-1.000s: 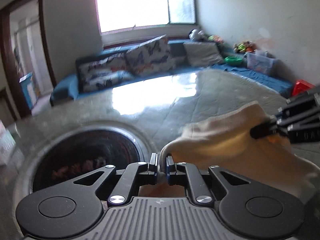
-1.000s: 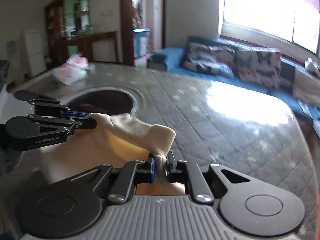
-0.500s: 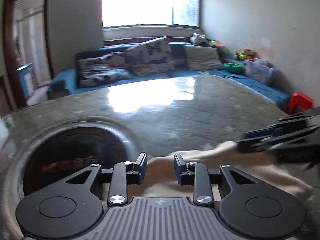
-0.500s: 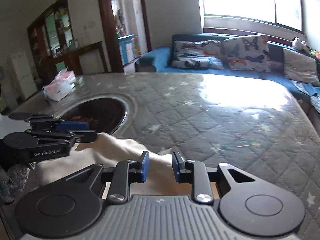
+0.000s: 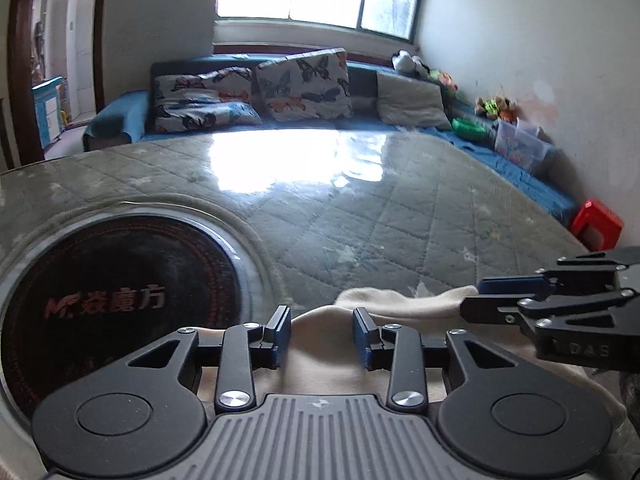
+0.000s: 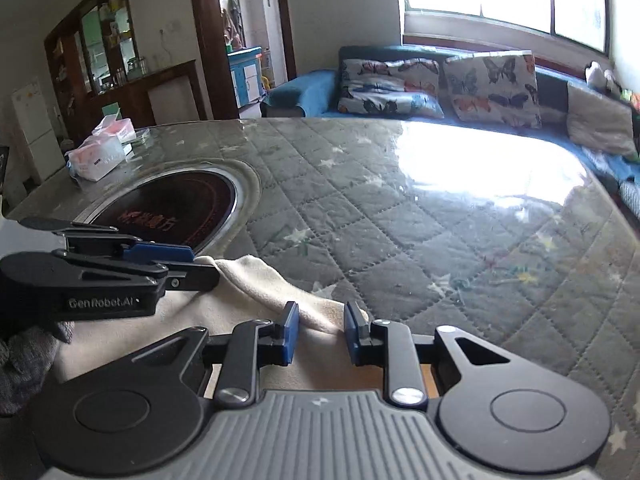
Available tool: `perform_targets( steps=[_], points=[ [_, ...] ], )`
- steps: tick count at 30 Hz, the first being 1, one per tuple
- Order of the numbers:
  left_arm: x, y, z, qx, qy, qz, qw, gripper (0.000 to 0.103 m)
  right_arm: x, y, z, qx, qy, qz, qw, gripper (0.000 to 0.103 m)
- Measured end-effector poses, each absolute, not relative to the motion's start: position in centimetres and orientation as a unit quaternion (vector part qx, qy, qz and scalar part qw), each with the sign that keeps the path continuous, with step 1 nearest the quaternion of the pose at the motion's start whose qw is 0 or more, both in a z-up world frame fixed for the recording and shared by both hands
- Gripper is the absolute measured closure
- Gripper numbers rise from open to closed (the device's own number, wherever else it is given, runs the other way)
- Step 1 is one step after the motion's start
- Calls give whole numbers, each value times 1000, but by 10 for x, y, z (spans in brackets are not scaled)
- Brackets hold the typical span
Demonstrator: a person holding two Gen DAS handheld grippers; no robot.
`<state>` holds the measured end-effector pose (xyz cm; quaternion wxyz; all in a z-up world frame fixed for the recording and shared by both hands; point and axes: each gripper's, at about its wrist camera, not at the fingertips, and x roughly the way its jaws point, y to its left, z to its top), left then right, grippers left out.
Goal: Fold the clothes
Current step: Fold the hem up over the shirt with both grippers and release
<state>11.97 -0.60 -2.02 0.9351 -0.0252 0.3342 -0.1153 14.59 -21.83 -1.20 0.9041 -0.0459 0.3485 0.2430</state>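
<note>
A cream garment (image 5: 400,300) lies folded and low on the quilted table top (image 5: 360,208), at its near edge. My left gripper (image 5: 322,332) hovers over the garment's left part. Its jaws are opening, the cloth lies under the gap, and the blue pads do not press on it. My right gripper (image 6: 321,328) stands open over the garment's (image 6: 248,280) right end, pads clear of the fabric. Each gripper shows in the other's view: the right gripper (image 5: 472,296) at the right edge, the left gripper (image 6: 204,266) at the left.
A round black hob (image 5: 120,300) is set into the table to the left of the garment. Tissue packs (image 6: 100,152) sit at the far left corner. A grey cloth (image 6: 24,364) hangs at the near left. A sofa with butterfly cushions (image 5: 304,84) and a red stool (image 5: 596,228) stand beyond.
Both grippers were shut on raised corners of the cream garment a second ago. They have opened and let go, and the garment has dropped flat onto the table.
</note>
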Motion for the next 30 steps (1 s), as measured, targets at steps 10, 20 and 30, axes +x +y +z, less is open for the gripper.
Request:
perform_targets(
  steps=[10,20,30],
  points=[
    [63,8,-20,13,305,-110,946,66,117,-193,-12,-69,342,286,893,68],
    [41,9,-20,7,295,-90,951,66,88,-187,-8,-90,317,294,897,66],
    [12,-2,-26,34,285,-93,953,66,25,-184,-18,-131,296,310,894,69]
  ],
)
